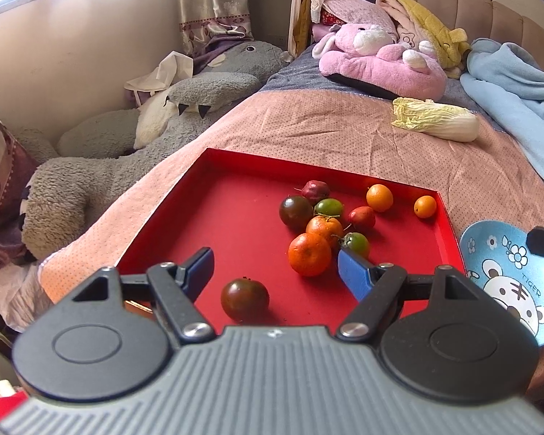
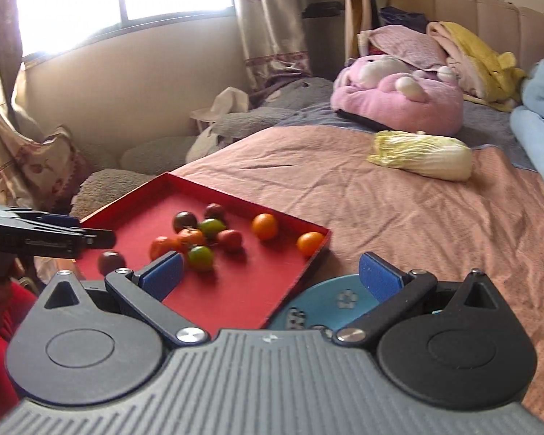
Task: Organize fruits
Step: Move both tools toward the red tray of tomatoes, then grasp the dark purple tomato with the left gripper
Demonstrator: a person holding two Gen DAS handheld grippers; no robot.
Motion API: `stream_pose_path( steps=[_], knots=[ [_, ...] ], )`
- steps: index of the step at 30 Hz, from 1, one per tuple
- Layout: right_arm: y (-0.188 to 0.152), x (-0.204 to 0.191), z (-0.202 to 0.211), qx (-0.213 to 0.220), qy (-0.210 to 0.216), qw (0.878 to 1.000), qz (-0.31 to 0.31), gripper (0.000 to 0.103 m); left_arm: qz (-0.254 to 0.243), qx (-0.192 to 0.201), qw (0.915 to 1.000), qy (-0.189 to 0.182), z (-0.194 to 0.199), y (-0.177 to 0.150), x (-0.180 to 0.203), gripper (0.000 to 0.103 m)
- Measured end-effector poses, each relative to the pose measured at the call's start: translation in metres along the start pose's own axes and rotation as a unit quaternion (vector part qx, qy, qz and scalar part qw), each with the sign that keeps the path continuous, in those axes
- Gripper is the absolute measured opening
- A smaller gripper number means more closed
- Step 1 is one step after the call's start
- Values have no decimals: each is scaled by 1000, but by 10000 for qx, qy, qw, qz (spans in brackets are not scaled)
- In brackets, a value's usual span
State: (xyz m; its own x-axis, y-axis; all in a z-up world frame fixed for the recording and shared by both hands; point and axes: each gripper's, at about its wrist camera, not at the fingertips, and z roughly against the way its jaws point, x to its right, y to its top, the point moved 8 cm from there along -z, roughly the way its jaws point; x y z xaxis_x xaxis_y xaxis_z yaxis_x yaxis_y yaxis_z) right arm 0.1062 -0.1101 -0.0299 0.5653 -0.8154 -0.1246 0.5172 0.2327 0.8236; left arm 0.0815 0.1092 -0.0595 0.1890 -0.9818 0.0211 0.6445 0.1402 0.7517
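A red tray [image 1: 214, 217] lies on the bed and holds several small fruits: oranges, green, red and dark ones. My left gripper [image 1: 273, 264] is open over the tray's near part. A dark tomato [image 1: 244, 299] sits loose just below and between its fingers, and an orange [image 1: 309, 253] lies next to its right finger. A blue tiger bowl [image 1: 507, 279] stands right of the tray. My right gripper [image 2: 270, 273] is open and empty, above the tray's near right edge [image 2: 290, 290] and the bowl [image 2: 330, 301]. The left gripper also shows in the right wrist view [image 2: 90, 239].
A napa cabbage [image 1: 435, 123] lies on the pink bedspread [image 1: 344, 134] beyond the tray. A pink plush [image 1: 380, 61], a light blue blanket [image 1: 518, 101] and pillows fill the bed's far end. A grey plush [image 1: 127, 159] lies beside the bed at left.
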Motion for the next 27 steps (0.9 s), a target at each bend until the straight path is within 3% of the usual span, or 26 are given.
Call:
stream_pose_path(
  steps=[7,19,27],
  knots=[
    [1,-69,-25,-176,411,9971,621,103,117,1,9999,-35,-2,2,-9,77],
    [-11,-74,-83,-542,389,9948,774,103,149,-146,9997,-94,-8,-6,-25,76],
    [-19,-57,-90,-655,285,9959,556,92,193,-90,9995,-221,-5,-3,-22,76]
  ],
)
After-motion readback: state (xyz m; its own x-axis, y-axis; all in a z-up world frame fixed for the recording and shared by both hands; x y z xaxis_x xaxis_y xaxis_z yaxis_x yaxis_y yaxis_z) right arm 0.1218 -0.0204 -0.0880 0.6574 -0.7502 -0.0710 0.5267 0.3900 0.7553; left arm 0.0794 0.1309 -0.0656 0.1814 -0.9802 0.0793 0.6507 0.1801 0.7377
